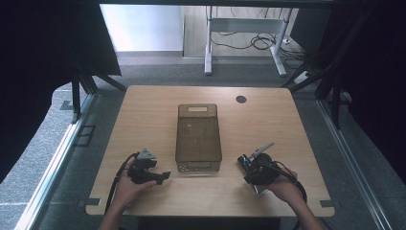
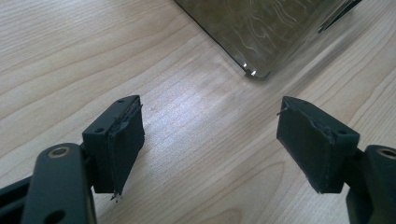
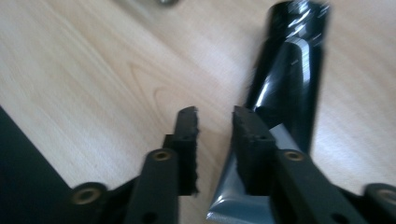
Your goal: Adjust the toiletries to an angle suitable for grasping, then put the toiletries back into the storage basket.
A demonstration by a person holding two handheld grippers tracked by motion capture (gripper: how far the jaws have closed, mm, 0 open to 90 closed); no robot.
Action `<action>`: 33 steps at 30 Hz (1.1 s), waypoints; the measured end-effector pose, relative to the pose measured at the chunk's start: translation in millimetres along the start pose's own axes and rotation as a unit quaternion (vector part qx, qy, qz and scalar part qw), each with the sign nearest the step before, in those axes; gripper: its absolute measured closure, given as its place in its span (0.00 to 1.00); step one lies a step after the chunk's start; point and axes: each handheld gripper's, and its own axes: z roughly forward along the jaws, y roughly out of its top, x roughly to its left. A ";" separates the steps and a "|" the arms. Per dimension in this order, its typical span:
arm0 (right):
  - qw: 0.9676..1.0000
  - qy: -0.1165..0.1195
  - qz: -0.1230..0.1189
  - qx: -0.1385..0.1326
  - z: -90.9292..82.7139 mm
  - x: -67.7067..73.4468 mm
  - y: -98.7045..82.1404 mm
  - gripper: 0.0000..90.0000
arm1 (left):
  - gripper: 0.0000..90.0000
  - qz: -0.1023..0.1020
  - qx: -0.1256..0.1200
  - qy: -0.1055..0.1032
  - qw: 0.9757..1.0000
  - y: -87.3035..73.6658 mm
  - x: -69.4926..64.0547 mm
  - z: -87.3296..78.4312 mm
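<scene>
- A smoky, see-through bin (image 1: 198, 138) stands in the middle of the wooden desk (image 1: 268, 120), long side running away from the person, a slot handle at its far end.
- Nothing can be made out inside it from the high view.
- A glossy black tube (image 3: 287, 88) with a flat crimped silver end lies on the desk by the right tongs (image 3: 215, 116); their jaws are slightly apart, with bare desk in the gap and the tube just beside the right-hand jaw.
- In the high view the right tongs (image 1: 256, 167) sit near the bin's near right corner, held by the right hand (image 1: 285, 187).
- The left tongs (image 2: 210, 135) gape wide over bare wood, the bin's corner (image 2: 254, 72) just ahead.
- The left hand (image 1: 127, 187) holds the left tongs (image 1: 151, 170) left of the bin.
</scene>
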 end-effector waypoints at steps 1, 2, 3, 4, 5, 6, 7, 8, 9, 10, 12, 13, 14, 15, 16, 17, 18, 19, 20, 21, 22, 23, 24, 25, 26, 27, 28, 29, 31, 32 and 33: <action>1.000 -0.003 0.004 -0.003 -2.0 -1.2 1.2 0.69 | 0.26 0.000 0.000 0.000 1.000 0.0 0.0 -0.3; 1.000 -0.006 0.005 -0.004 -3.3 -1.9 2.0 0.65 | 0.26 0.001 -0.001 0.001 1.000 0.1 0.1 -0.5; 1.000 -0.015 0.008 -0.009 -5.2 -2.6 3.3 0.61 | 0.26 0.001 -0.001 0.000 1.000 0.2 0.3 -0.3; 1.000 -0.021 0.009 -0.014 -6.8 -3.5 4.0 0.58 | 0.26 0.001 0.000 0.001 1.000 0.3 0.6 0.0; 1.000 -0.022 0.014 -0.017 -8.3 -4.3 4.7 0.55 | 0.26 0.000 0.001 0.001 1.000 0.2 0.8 0.5; 0.999 -0.022 0.016 -0.020 -9.3 -5.2 5.2 0.53 | 0.26 0.001 0.002 0.000 1.000 0.2 0.9 1.2; 0.999 -0.024 0.019 -0.020 -10.1 -5.8 5.5 0.52 | 0.26 0.002 0.004 0.001 1.000 0.2 0.8 1.8; 0.999 -0.025 0.019 -0.020 -10.3 -6.6 5.8 0.51 | 0.26 0.003 0.005 0.000 1.000 0.2 0.7 2.1; 0.999 -0.029 0.020 -0.018 -9.8 -7.6 6.2 0.50 | 0.26 0.002 0.004 -0.001 1.000 0.3 0.4 2.0; 0.999 -0.032 0.020 -0.017 -9.2 -8.2 6.6 0.49 | 0.26 0.002 0.003 0.000 1.000 0.5 0.1 1.6; 0.999 -0.036 0.022 -0.012 -7.6 -10.1 7.9 0.47 | 0.26 0.004 -0.001 -0.002 1.000 1.2 -0.9 -0.1; 0.999 -0.039 0.023 -0.010 -7.0 -10.7 8.6 0.46 | 0.26 0.003 -0.002 -0.002 1.000 1.4 -1.2 -0.7; 0.999 -0.040 0.023 -0.009 -6.3 -11.5 9.2 0.45 | 0.26 0.003 -0.002 -0.001 1.000 1.3 -1.5 -1.1; 0.999 -0.042 0.024 -0.008 -5.4 -12.4 10.1 0.44 | 0.26 0.005 -0.001 -0.001 1.000 1.3 -1.0 -1.0; 0.999 -0.043 0.025 -0.007 -4.5 -13.0 10.6 0.43 | 0.26 0.005 0.001 0.000 1.000 1.1 -1.0 -0.5; 0.999 -0.044 0.026 -0.007 -3.0 -14.2 11.1 0.43 | 0.26 0.005 0.002 0.000 1.000 1.1 -1.0 0.2; 0.999 -0.045 0.028 -0.005 -1.3 -15.3 11.5 0.42 | 0.26 0.006 0.003 0.000 1.000 1.1 -0.9 0.9; 0.998 -0.047 0.029 -0.002 0.9 -16.7 11.9 0.41 | 0.26 0.006 0.004 -0.001 1.000 1.1 -0.8 1.3; 0.998 -0.049 0.031 0.001 3.2 -17.9 12.3 0.40 | 0.26 0.006 0.004 -0.002 1.000 1.1 -0.5 1.8; 0.998 -0.052 0.035 0.005 5.3 -19.1 13.1 0.38 | 0.26 0.005 0.005 -0.002 1.000 1.1 -0.1 2.3; 0.998 -0.056 0.036 0.008 6.9 -20.4 13.8 0.38 | 0.26 0.005 0.006 -0.002 1.000 1.1 0.5 2.5; 0.998 -0.057 0.035 0.011 8.5 -21.3 14.5 0.38 | 0.26 0.006 0.006 -0.002 1.000 1.1 1.4 2.5; 0.998 -0.057 0.036 0.014 9.9 -21.9 15.2 0.38 | 0.26 0.004 0.005 -0.002 1.000 1.1 2.1 2.1; 0.998 -0.057 0.036 0.016 11.3 -22.3 16.2 0.38 | 0.26 0.003 0.003 -0.003 1.000 1.0 2.9 1.6; 0.997 -0.059 0.036 0.020 12.6 -22.4 17.2 0.38 | 0.26 0.003 0.002 -0.002 1.000 1.1 3.5 0.8; 0.997 -0.059 0.035 0.022 13.6 -22.5 18.0 0.38 | 0.26 0.001 -0.001 -0.002 1.000 1.1 4.2 -0.4; 0.997 -0.060 0.036 0.025 15.3 -22.0 19.4 0.37 | 0.26 0.001 -0.003 -0.003 1.000 1.2 4.6 -1.5; 0.997 -0.060 0.037 0.027 16.6 -21.4 20.7 0.37 | 0.27 0.000 -0.005 -0.003 1.000 1.2 4.9 -2.3; 0.997 -0.065 0.036 0.032 19.3 -20.0 22.9 0.37 | 0.27 -0.001 -0.007 -0.003 1.000 1.5 4.8 -3.6; 0.996 -0.068 0.035 0.035 20.7 -19.6 23.8 0.37 | 0.27 0.000 -0.008 -0.004 1.000 1.6 4.7 -4.0; 0.996 -0.072 0.033 0.038 22.5 -19.6 24.3 0.37 | 0.27 0.000 -0.008 -0.003 1.000 1.8 4.3 -4.2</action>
